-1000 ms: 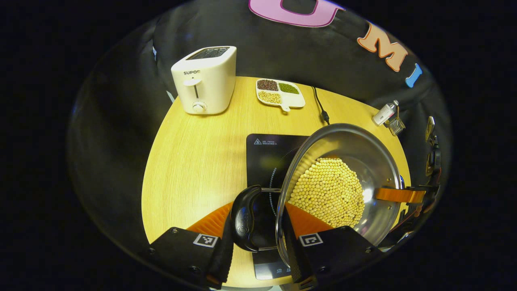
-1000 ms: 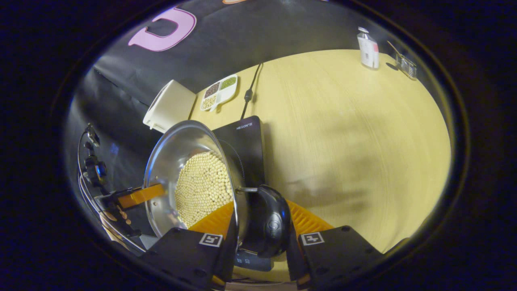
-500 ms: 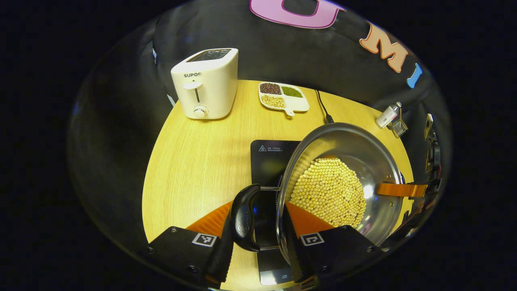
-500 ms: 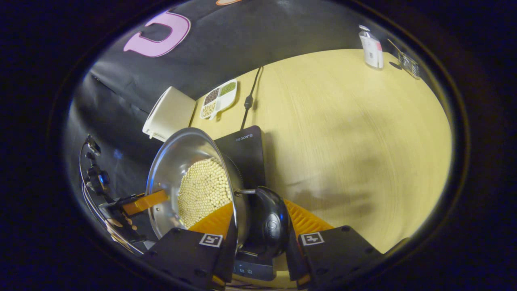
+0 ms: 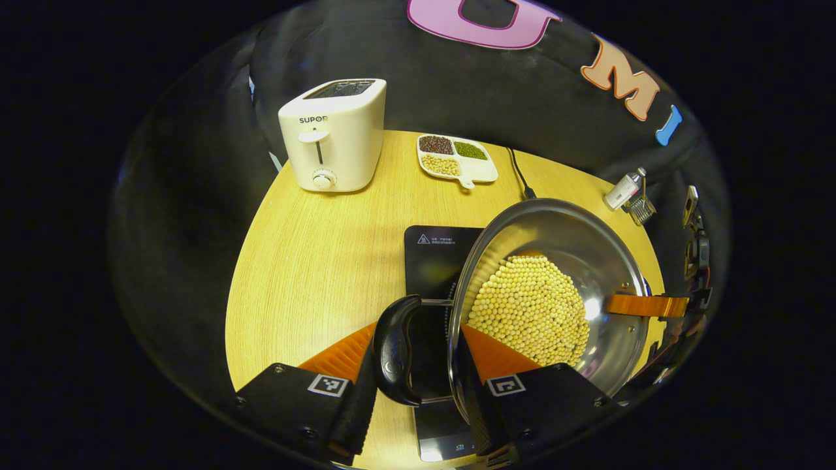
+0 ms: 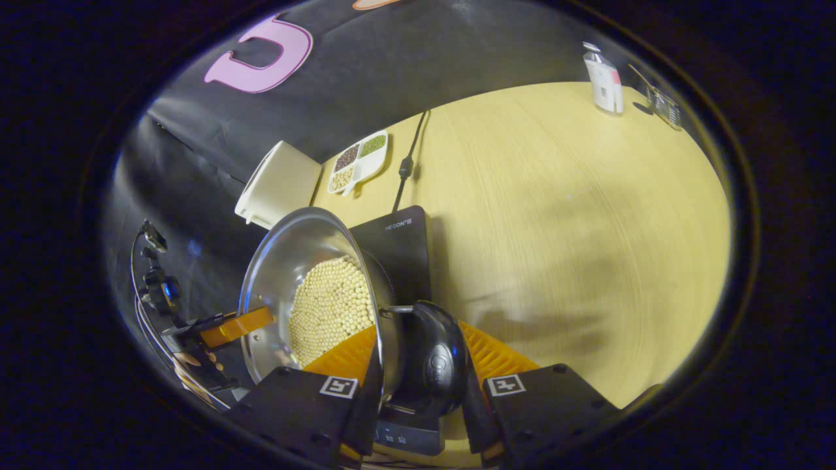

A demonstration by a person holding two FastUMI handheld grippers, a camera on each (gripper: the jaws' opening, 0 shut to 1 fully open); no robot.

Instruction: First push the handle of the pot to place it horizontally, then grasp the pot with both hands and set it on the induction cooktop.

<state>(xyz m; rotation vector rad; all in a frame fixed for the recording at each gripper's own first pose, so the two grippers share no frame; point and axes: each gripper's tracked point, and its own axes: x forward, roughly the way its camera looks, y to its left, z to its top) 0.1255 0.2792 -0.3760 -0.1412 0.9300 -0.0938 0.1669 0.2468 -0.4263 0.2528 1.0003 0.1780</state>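
- We carry the steel pot [image 5: 555, 287] of pale beans [image 5: 532, 310] by its two black side handles, over the black induction cooktop [image 5: 434, 251] on the round wooden table [image 5: 313, 261].
- Our left gripper [image 5: 418, 391] is pressed together on the near pot handle [image 5: 395, 349], one finger on its outer side and one against the pot wall side.
- Our right gripper [image 6: 418, 398] pinches the opposite handle [image 6: 437, 365] the same way; from the left gripper view its finger [image 5: 643, 305] shows at the far rim.
- We judge the pot is above the cooktop's near part and not yet set down; whether its base touches the glass we cannot tell.
- To do this well, we keep both grips firm and level so the beans stay put, and lower both sides together.
- We should centre the base on the cooktop's ring, clear of the power cord [image 5: 519, 173] behind it.
- We release only once the pot sits flat, parting both grippers outward without dragging the handles.
- The toaster [image 5: 333, 134] and the divided bean dish [image 5: 457, 156] stand well apart at the back.
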